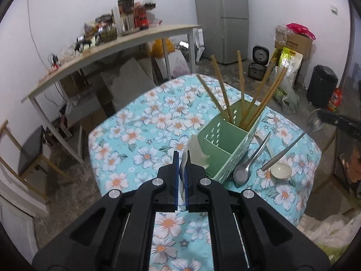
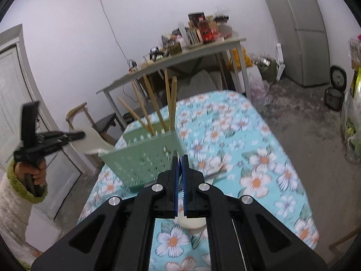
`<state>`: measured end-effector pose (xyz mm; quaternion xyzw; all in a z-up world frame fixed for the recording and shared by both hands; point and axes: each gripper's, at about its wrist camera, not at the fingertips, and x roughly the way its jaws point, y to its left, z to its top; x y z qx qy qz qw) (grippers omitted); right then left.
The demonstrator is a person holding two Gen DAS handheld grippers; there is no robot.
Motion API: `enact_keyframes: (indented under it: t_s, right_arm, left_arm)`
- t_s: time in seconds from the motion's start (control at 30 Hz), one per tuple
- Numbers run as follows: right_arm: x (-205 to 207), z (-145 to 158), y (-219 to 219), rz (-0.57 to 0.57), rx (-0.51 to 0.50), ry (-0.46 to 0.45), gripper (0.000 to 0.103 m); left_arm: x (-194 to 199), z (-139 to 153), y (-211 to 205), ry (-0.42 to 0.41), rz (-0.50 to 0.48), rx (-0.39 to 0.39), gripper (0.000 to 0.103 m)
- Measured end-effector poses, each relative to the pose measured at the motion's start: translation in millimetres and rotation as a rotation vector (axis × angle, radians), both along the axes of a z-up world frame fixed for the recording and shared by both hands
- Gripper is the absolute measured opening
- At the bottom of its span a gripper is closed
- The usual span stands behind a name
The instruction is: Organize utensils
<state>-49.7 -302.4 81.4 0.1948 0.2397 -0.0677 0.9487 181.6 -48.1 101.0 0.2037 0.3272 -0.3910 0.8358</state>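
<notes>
While five chopsticks (image 1: 242, 90) stand binned, two spoons (image 1: 250, 158) (tabled).

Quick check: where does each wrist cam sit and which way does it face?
Left wrist: on the left gripper, shut on a white ceramic spoon, looking down over the green plastic utensil caddy on the floral tablecloth; only its own fingers show.
Right wrist: on the right gripper, shut on a thin handle, facing the caddy's perforated side; a hand with the left gripper shows at left.
Shared: caddy, wooden chopsticks, tablecloth, grey fridge.
</notes>
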Motion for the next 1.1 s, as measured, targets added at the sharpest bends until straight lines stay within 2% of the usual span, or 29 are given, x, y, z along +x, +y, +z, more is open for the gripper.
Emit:
enact_keyframes:
  t_s: [0.2,0.27,0.33,0.5,0.8,1.1]
  right_arm:
    - [-8,35,-4,-0.010,-0.058,-0.098,0.003]
    - [-7,42,-4,-0.006,-0.063,-0.120,0.003]
    - [-4,50,-1,0.003,-0.074,-0.143,0.003]
    - [10,64,9,0.026,-0.108,-0.181,0.003]
    - [44,83,27,0.091,-0.151,-0.221,0.003]
    - [89,82,32,0.088,-0.213,-0.184,0.003]
  left_arm:
    - [12,-9,-5,0.067,0.023,-0.067,0.006]
    - [16,-10,-4,0.094,0.034,-0.113,0.012]
    - [19,-11,0,0.113,0.044,-0.180,0.023]
    - [21,-8,9,0.118,0.075,-0.283,0.029]
    - [14,-6,41,0.115,0.149,-0.409,0.038]
    - [-3,-22,83,0.139,0.238,-0.485,0.042]
